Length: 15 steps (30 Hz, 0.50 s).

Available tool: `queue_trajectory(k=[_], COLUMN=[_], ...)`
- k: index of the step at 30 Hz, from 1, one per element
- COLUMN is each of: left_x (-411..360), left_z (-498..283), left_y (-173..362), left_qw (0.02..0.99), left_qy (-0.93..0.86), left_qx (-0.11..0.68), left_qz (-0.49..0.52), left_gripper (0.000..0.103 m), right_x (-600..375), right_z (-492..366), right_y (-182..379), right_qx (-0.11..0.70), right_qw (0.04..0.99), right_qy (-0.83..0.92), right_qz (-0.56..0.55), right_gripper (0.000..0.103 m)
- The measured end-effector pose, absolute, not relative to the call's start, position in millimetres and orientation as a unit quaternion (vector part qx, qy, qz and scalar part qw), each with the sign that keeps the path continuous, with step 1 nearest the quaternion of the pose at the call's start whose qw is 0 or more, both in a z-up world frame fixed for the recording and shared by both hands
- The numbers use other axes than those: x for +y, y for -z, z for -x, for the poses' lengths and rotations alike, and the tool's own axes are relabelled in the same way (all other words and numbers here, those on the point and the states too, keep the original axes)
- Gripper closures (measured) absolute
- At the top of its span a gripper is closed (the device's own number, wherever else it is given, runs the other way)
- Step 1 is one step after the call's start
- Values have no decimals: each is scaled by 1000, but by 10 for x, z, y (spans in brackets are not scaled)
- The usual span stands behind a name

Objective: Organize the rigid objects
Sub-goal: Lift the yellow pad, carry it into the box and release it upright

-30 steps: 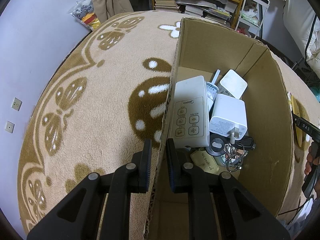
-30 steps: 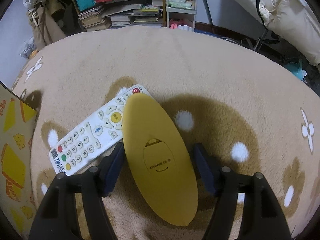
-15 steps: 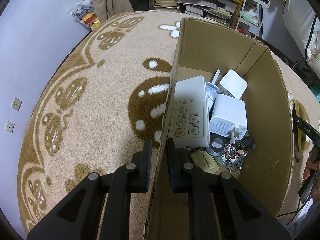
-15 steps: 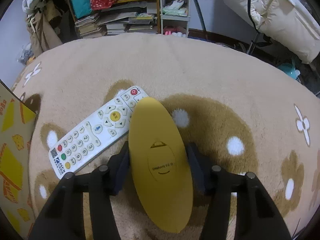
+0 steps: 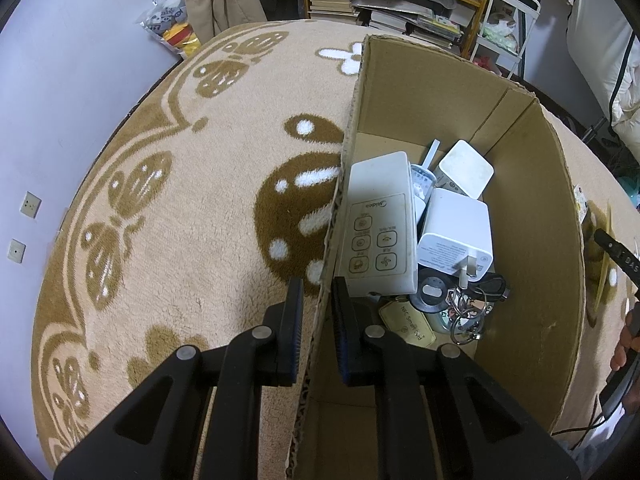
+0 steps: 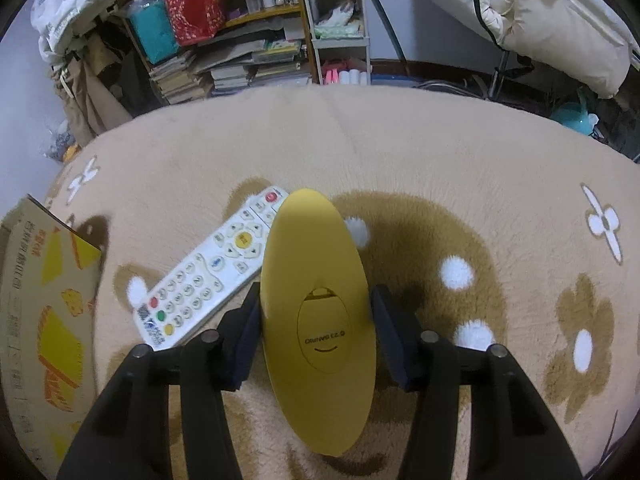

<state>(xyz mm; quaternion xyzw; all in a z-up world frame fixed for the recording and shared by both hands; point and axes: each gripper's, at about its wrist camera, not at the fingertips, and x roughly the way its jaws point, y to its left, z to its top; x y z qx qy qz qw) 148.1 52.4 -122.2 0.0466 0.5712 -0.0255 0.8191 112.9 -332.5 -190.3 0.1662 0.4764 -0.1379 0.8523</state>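
Note:
My left gripper [image 5: 317, 292] is shut on the left wall of an open cardboard box [image 5: 347, 160] standing on the rug. Inside lie a white Midea remote [image 5: 378, 232], a white charger [image 5: 456, 232], a second white cube [image 5: 466, 168], a key ring [image 5: 466, 312] and a beige tag [image 5: 406, 324]. My right gripper [image 6: 316, 320] is shut on a yellow oval object [image 6: 316, 300], lifted off the rug. A white remote with coloured buttons [image 6: 212, 272] lies on the rug just left of it.
The box's printed outer wall [image 6: 44, 320] shows at the left of the right wrist view. A beige and brown patterned rug [image 5: 160, 220] covers the floor. Bookshelves [image 6: 240, 40], a white cart [image 6: 340, 20] and bedding [image 6: 540, 12] stand beyond it.
My right gripper has closed onto the yellow oval object and raised it off the rug, away from the white remote. My left gripper has kept its hold on the box wall.

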Motion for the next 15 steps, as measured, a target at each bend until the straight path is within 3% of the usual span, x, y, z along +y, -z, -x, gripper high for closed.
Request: queue_trajectory(k=[15], left_x=[525], left_z=[-1468], left_y=[1221], left_qw=[819], left_qy=[27], left_qx=[571], left_qz=[-45], left_gripper=[90], right_x=[-2773], right_z=[-1086], right_y=[1179], right_qx=[416], right_qw=[891], right_qy=[54], right_qz=[-173], right_gripper=[46])
